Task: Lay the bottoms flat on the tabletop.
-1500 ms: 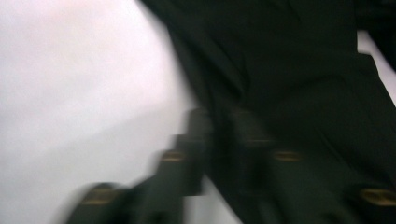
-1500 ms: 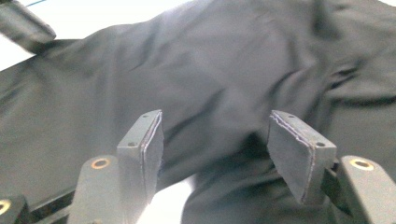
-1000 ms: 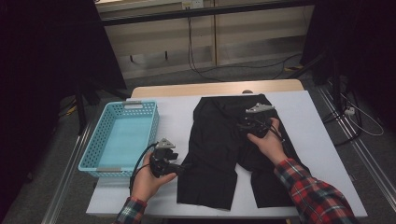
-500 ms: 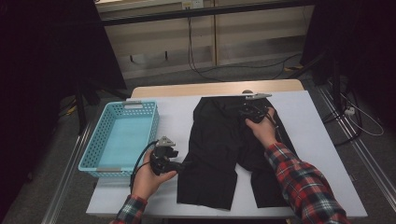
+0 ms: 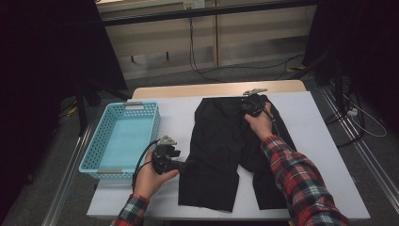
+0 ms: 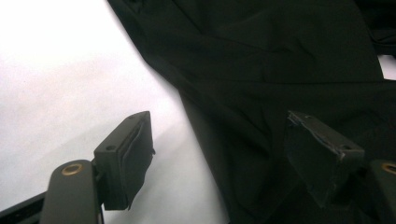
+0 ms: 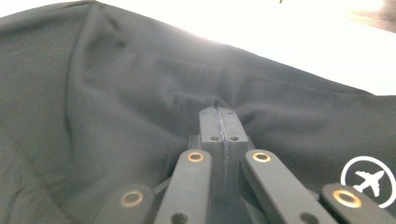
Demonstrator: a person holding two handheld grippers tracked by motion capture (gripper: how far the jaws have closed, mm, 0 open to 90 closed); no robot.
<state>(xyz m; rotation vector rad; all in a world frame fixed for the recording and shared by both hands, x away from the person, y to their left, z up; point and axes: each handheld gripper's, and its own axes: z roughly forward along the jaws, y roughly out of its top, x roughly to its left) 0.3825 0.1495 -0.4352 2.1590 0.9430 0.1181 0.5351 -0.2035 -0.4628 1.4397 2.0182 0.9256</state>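
Black shorts (image 5: 221,141) lie flat on the white table (image 5: 310,122), waistband at the far side. My right gripper (image 5: 248,108) rests on the waistband area. Its jaws have just been closing and now stand together, pinching a small fold of the fabric (image 7: 116,93) at the tip (image 7: 217,112). My left gripper (image 5: 183,164) sits low at the left edge of the near left leg. Its fingers (image 6: 128,154) stand wide apart, one over bare table and one over the dark cloth (image 6: 261,70), with the hem edge between them unpressed.
A light blue plastic basket (image 5: 101,141) stands at the table's left, close behind my left hand. A white aeroplane logo (image 7: 369,181) shows on the cloth beside my right gripper. Cables run over the floor beyond the table.
My right gripper has slid away from the person, up the shorts towards the waistband, and its jaws have come together. My left gripper has kept its place.
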